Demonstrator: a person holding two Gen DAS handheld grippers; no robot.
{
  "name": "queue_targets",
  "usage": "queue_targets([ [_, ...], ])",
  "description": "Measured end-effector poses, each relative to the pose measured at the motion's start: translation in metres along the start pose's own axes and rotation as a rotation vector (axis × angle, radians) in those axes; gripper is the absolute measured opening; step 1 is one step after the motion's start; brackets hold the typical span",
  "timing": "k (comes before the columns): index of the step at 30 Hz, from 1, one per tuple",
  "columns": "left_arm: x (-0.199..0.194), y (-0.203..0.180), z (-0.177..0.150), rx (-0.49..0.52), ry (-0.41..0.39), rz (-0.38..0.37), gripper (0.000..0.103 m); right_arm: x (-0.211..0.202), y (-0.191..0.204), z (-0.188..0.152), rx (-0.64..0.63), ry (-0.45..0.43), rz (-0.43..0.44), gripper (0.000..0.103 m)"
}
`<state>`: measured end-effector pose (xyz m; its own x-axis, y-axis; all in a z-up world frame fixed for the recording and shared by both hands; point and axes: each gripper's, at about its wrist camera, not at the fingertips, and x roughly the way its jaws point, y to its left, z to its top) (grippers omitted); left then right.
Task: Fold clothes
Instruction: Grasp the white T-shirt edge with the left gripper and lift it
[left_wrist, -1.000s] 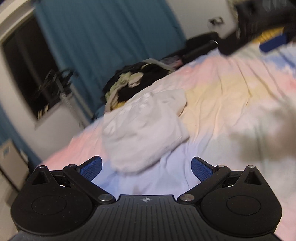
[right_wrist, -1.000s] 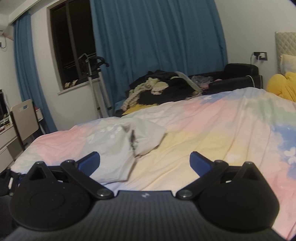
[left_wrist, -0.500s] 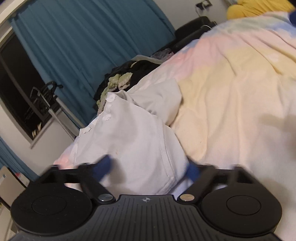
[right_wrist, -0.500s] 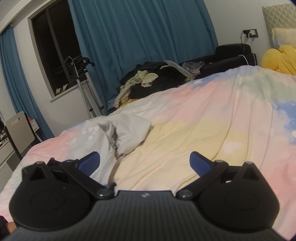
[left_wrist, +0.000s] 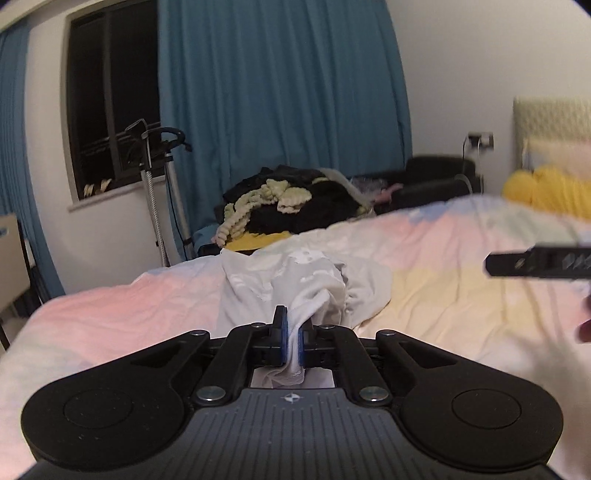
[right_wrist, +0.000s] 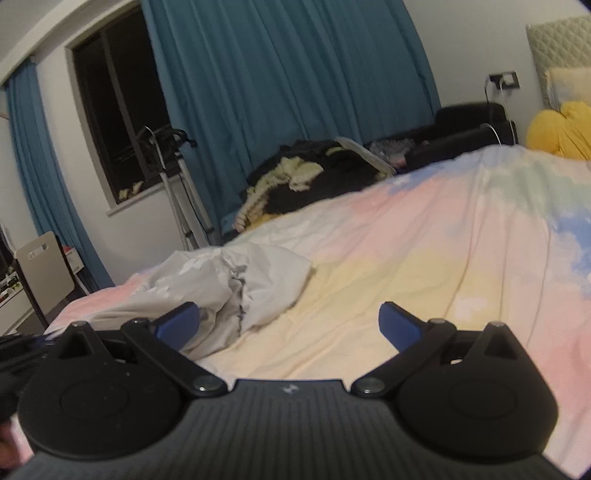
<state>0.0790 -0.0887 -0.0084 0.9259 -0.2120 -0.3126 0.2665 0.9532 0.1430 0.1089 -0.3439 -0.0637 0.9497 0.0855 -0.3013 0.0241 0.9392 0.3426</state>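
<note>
Since a second ago my left gripper (left_wrist: 291, 341) has closed, fingers pinching the white garment's (left_wrist: 314, 291) edge on the bed (left_wrist: 443, 295). Soft, light, floppy cloth. My right gripper (right_wrist: 288, 321) stays spread, garment ahead-left; I'd take another hem corner.

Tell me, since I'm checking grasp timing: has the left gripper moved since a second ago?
Yes. The left gripper went forward to the white garment on the bed and shut on its edge.
</note>
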Motion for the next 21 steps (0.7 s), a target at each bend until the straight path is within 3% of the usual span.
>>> queue_targets([
  [5,-0.077,0.027,0.001,-0.103,-0.063,-0.046,0.006,-0.017,0.017,0.001,-0.046,-0.003,0.091,0.103],
  [9,-0.122,0.05,-0.014,-0.244,-0.109,-0.089,0.006,-0.024,0.043,-0.01,-0.087,0.102,0.251,0.103],
  [14,-0.133,0.071,-0.036,-0.378,-0.106,-0.105,0.006,-0.026,0.104,-0.053,-0.253,0.27,0.399,0.103],
  [18,-0.131,0.077,-0.043,-0.423,-0.116,-0.095,0.006,-0.019,0.154,-0.089,-0.38,0.303,0.467,0.102],
  [21,-0.129,0.082,-0.047,-0.45,-0.111,-0.08,0.007,-0.003,0.177,-0.108,-0.422,0.302,0.442,0.093],
])
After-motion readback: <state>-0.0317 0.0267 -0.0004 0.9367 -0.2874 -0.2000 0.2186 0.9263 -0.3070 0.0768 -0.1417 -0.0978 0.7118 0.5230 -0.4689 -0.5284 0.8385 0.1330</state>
